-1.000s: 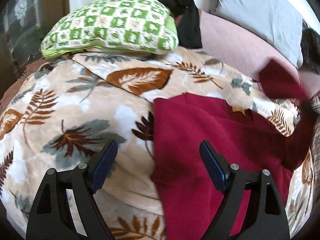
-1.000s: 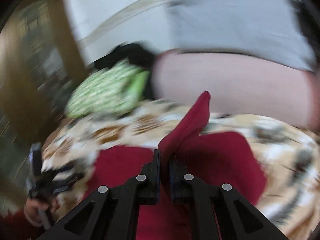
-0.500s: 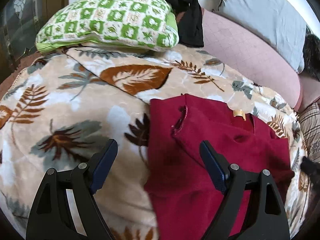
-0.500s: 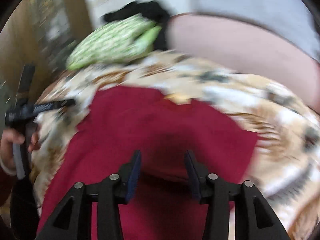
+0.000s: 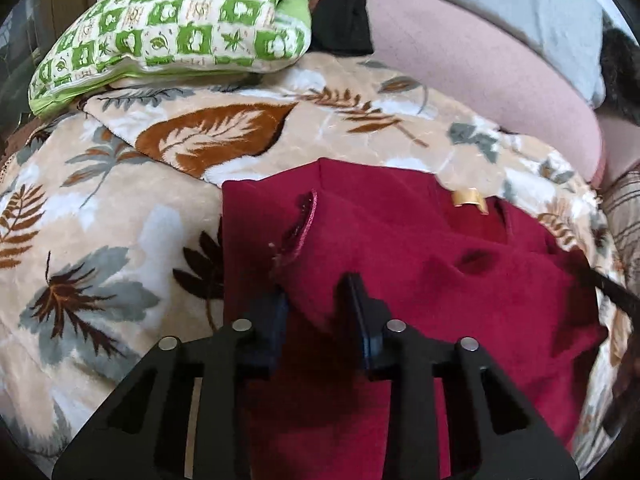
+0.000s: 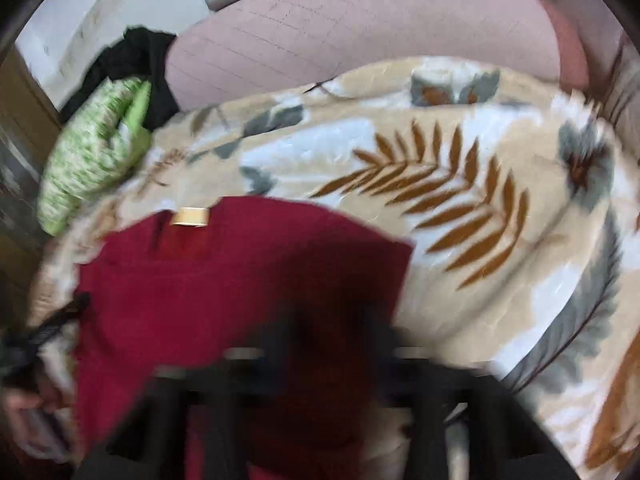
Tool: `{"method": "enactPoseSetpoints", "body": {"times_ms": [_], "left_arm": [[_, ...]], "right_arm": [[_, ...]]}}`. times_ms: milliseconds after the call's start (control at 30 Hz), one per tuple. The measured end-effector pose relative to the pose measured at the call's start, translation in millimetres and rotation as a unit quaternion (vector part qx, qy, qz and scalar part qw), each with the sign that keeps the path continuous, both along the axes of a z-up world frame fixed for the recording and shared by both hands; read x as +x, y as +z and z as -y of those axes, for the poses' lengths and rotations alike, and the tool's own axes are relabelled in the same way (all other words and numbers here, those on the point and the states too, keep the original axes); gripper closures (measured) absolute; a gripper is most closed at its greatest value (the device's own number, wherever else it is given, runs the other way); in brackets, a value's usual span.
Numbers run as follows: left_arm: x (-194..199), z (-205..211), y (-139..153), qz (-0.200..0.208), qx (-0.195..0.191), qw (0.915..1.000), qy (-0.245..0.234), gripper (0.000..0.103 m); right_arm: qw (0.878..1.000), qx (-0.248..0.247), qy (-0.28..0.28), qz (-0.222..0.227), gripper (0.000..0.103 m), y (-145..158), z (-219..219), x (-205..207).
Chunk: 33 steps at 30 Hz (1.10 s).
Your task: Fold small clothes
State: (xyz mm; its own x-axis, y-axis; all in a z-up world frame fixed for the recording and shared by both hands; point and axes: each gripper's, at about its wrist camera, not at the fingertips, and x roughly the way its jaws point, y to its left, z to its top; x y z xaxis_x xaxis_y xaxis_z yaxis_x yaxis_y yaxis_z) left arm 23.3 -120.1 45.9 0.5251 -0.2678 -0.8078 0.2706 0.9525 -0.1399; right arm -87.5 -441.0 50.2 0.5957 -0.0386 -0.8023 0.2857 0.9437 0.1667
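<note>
The red garment [image 5: 400, 264] lies on the leaf-print blanket [image 5: 120, 208], which covers the bed. Its left edge runs straight down from a squared upper-left corner, and left of that edge the blanket is bare plush as far as the frame rim. A folded sleeve crosses the garment's upper left part, its stitched cuff [image 5: 304, 220] frayed and slightly raised. At the garment's neckline sits a small tan label [image 5: 468, 198].

The left gripper [image 5: 314, 296] hangs low over the garment just below the cuff, its dark fingers [image 5: 356, 300] drawn near each other with a ridge of red cloth rising between them; whether the pads actually pinch that cloth cannot be told. In the right wrist view the garment [image 6: 240, 288] fills the lower left, its right edge slanting down from a corner, and right of it the blanket [image 6: 460, 200] lies open in a broad sweep of brown fern and grey leaf print.

The right gripper [image 6: 332, 344] is smeared by motion blur into dark streaks over the garment's lower part, so its opening cannot be judged. At the left rim of that view a hand and a black shape are cut off and blurred.

Beyond the garment's upper left lies a green-and-white checked pillow [image 5: 176, 28], soft and puffed, with black clothing [image 5: 344, 16] bunched beside it. Behind the garment's top edge runs a rounded pink quilted cushion [image 5: 480, 72], and a grey pillow [image 5: 520, 8] beyond that. A thin dark strap or rod [image 5: 608, 292] enters from the right rim, its end cut off.
</note>
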Motion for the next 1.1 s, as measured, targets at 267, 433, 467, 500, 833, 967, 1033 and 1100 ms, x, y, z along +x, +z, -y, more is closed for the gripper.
{"method": "enactPoseSetpoints", "body": {"times_ms": [267,433,467,500,833,967,1033,1100], "left_arm": [[-19,4,-13,0.000,0.028,0.9996,-0.002,0.076],[-18,2,-12,-0.006,0.025,0.9997,0.001,0.076],[-18,2,-13,-0.008,0.025,0.9997,0.003,0.076],[-19,1,-14,-0.008,0.024,0.9997,0.004,0.076],[-34,-7,-2,-0.001,0.026,0.9997,-0.006,0.075],[-47,-15,0,-0.001,0.028,0.9996,-0.006,0.075],[-52,-19,0,0.000,0.027,0.9996,-0.005,0.075],[-55,-21,1,0.001,0.028,0.9996,-0.004,0.075]], "right_arm": [[0.999,-0.021,-0.042,-0.011,0.092,0,21,-20],[0.999,0.007,0.032,0.014,0.085,24,-14,-43],[0.999,-0.015,0.050,-0.009,0.085,19,-26,-42],[0.997,-0.035,0.059,-0.032,0.085,14,-35,-44],[0.997,-0.037,0.036,-0.049,0.079,2,-33,-91],[0.998,-0.036,0.012,-0.042,0.047,9,-32,-84],[0.998,-0.030,-0.010,-0.045,0.041,4,-29,-76],[0.999,-0.009,-0.024,-0.047,0.041,-5,-23,-65]]}}
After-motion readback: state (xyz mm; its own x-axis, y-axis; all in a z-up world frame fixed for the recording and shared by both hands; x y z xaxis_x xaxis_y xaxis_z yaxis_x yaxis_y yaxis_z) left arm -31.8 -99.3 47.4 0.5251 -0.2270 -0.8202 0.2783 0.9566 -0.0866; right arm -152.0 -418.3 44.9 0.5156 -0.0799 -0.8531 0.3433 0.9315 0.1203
